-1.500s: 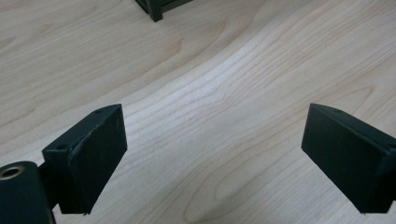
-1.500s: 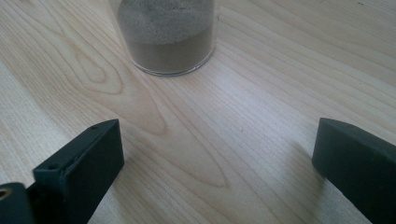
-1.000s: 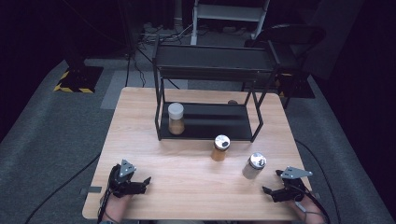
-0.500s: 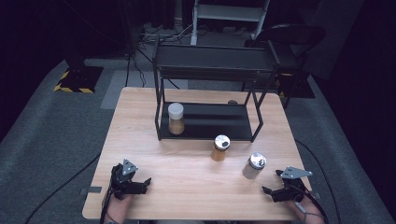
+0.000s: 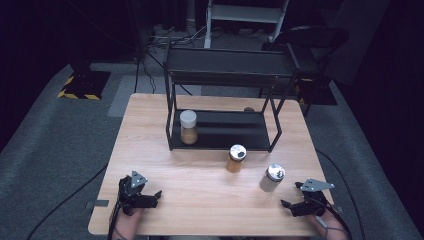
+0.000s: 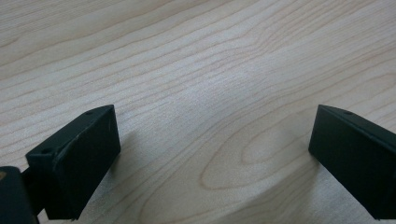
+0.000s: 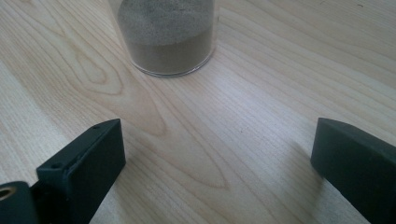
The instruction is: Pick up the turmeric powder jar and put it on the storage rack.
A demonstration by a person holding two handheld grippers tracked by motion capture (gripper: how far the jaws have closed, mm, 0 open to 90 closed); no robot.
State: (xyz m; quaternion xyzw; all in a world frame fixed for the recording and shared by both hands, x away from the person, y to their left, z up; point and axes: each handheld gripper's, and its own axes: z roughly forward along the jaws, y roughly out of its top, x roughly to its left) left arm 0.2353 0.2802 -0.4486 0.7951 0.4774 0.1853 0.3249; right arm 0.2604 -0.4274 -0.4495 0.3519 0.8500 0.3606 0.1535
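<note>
Three spice jars are on the wooden table [image 5: 200, 200]. A white-lidded jar [image 5: 188, 127] stands on the lower shelf of the black wire rack [image 5: 225, 75]. An amber jar [image 5: 236, 158] with a silver lid stands in front of the rack. A clear jar of grey-brown powder [image 5: 272, 178] [image 7: 168, 35] stands to its right. My left gripper [image 5: 154, 196] [image 6: 210, 158] rests open near the front left edge, over bare wood. My right gripper [image 5: 287, 205] [image 7: 217, 168] rests open at the front right, with the clear jar a short way ahead of its jaws.
A dark chair [image 5: 310, 40] and a white frame [image 5: 245, 12] stand behind the table on the grey carpet. Cables trail across the floor at the back. The rack's top shelf is bare. A small brown object [image 5: 248, 109] lies behind the rack.
</note>
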